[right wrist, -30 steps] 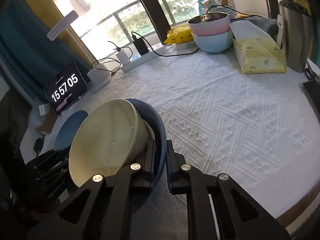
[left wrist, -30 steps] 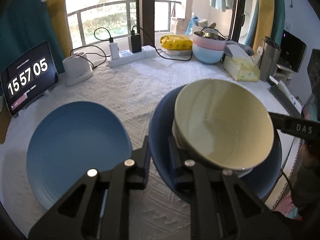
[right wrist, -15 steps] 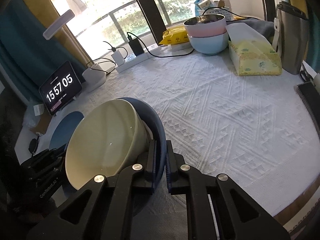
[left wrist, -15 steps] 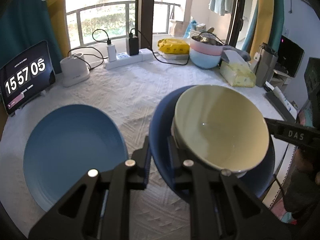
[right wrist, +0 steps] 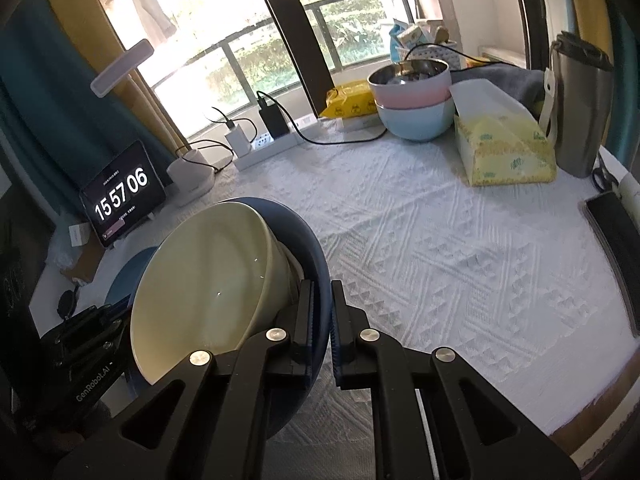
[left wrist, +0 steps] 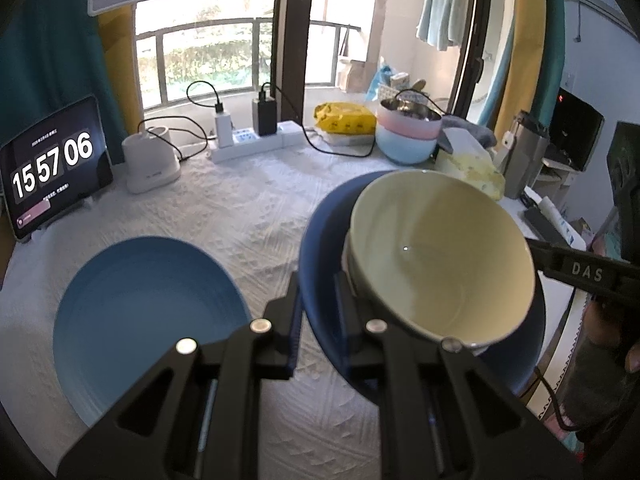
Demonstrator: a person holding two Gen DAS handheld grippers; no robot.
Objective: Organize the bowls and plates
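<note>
A dark blue plate (left wrist: pixel 320 240) (right wrist: pixel 316 256) carries a cream bowl (left wrist: pixel 440 256) (right wrist: pixel 208 280) and hangs above the white tablecloth. My left gripper (left wrist: pixel 318 300) is shut on the plate's near-left rim. From the opposite side my right gripper (right wrist: pixel 321 312) is shut on the rim too, and it shows as a black arm (left wrist: pixel 580 272) in the left wrist view. A second, lighter blue plate (left wrist: pixel 140 312) (right wrist: pixel 128 280) lies flat on the cloth to the left of the held one.
At the table's back stand stacked pink and pale blue bowls (right wrist: pixel 414 96), a yellow tissue pack (right wrist: pixel 504 148), a steel flask (right wrist: pixel 580 108), a power strip (left wrist: pixel 256 142), a white lamp base (left wrist: pixel 150 164) and a clock tablet (left wrist: pixel 52 176). A black phone (right wrist: pixel 616 240) lies at the right edge.
The plate with the bowl has risen a little and tilted slightly in both grips. The clock changed from 05 to 06.
</note>
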